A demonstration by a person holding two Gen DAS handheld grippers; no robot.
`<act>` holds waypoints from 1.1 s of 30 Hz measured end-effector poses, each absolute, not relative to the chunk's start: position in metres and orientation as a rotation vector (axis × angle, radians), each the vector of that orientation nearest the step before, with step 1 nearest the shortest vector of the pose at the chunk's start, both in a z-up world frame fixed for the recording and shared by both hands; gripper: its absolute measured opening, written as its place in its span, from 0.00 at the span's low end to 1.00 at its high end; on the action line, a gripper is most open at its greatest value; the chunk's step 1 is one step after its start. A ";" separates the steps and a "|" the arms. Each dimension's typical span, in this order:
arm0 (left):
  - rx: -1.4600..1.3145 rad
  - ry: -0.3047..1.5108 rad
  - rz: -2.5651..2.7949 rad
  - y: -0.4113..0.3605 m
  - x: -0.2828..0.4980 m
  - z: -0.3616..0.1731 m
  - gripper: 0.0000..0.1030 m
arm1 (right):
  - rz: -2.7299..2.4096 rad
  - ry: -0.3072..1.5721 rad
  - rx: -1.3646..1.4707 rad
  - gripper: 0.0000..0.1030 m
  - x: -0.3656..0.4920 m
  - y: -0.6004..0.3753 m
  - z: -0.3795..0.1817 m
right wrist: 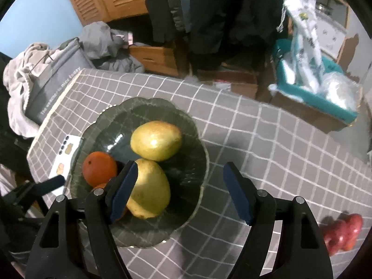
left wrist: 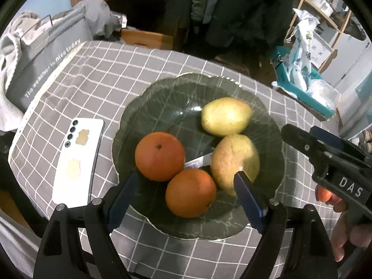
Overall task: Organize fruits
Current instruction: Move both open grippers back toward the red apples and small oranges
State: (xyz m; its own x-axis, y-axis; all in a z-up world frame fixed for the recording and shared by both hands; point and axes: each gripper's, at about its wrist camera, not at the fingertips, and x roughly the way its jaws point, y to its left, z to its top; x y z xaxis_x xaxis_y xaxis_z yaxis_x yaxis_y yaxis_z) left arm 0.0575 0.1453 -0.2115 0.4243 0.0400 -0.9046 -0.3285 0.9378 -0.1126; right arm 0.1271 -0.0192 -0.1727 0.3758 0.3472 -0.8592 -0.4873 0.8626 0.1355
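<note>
The grey bag (left wrist: 44, 55) reads "The weather is nice today" in white. The right claw (left wrist: 325, 162) body shows "DAS".

The tabletop (left wrist: 97, 74) cloth is grey with white grid lines. The plate (left wrist: 162, 97) is dark green; two oranges (left wrist: 160, 156) are orange, two mangoes (left wrist: 226, 115) yellow-green.

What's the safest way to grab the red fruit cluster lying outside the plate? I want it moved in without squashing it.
This is a judgement: take the red fruit cluster across its narrower middle, coming from above with the open right gripper. It lies alone on the grey checked tablecloth, apart from the dark green scalloped plate, so both sides look free. It is blurred, so its lumpy outline is uncertain.
</note>
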 end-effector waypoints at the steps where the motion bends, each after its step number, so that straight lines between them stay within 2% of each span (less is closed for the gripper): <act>1: -0.284 1.105 0.231 0.143 0.058 -0.208 0.83 | 0.521 1.044 -0.164 0.77 0.125 -0.022 -0.168; 14: -0.224 1.007 0.169 0.113 0.053 -0.163 0.83 | 0.387 0.907 -0.185 0.79 0.105 -0.066 -0.113; 17: -0.211 0.990 0.147 0.103 0.052 -0.155 0.83 | 0.363 0.882 -0.179 0.83 0.098 -0.078 -0.102; 33: -0.142 0.935 0.017 0.038 0.051 -0.121 0.84 | 0.246 0.807 -0.163 0.83 0.065 -0.156 -0.063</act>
